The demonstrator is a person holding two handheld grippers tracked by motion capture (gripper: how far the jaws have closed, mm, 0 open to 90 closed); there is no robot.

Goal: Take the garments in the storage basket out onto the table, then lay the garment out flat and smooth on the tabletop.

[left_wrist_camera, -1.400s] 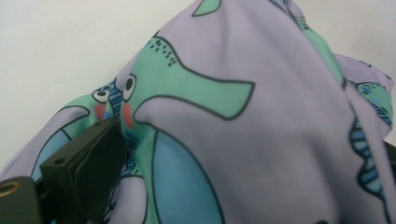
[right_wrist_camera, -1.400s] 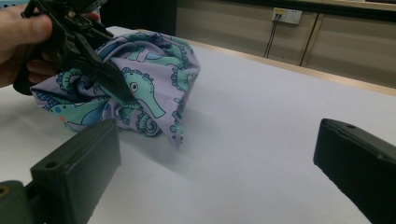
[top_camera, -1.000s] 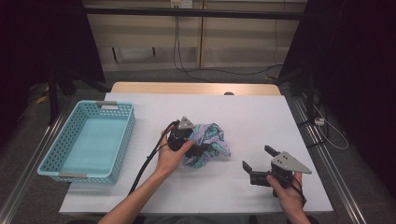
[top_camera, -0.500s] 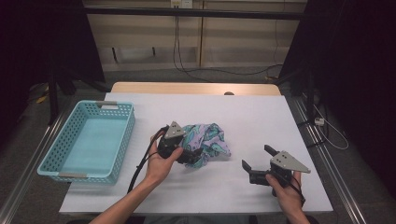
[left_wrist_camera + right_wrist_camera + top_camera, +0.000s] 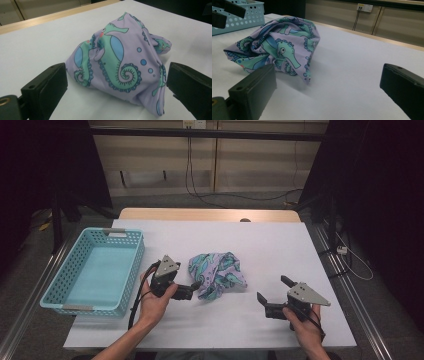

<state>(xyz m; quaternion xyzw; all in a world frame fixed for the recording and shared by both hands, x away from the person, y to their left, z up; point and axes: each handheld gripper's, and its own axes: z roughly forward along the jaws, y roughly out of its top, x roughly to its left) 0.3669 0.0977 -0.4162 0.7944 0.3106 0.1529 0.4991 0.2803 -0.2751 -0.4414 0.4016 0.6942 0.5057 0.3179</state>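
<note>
Cloth: a crumpled cloth (image 5: 218, 274) with a seahorse print, lilac with green and blue, lies bunched near the middle of the white bench (image 5: 260, 245); its folds hide most of its shape, so what kind of cloth it is cannot be told.
Left gripper: the left gripper (image 5: 194, 285) sits just beside the cloth's left edge, held in the person's left hand (image 5: 152, 302); in the high view it is hard to tell whether the tips touch the fabric.
Left jaws: apart, with nothing between them; in the left gripper view the cloth (image 5: 120, 67) lies just beyond the gap, and both jaws are cut off by the bottom edge.
Right gripper: the right gripper (image 5: 272, 289) is well apart from the cloth, to its right, held in the right hand (image 5: 305, 325), which is cut off at the lower edge.
Right jaws: wide apart and empty; the cloth (image 5: 277, 48) shows ahead and to the left.
Basket: a pale blue basket (image 5: 60, 292) stands at the bench's left side; a corner of it (image 5: 239, 15) shows in the right gripper view, partly behind what are probably the other gripper's jaws.
</note>
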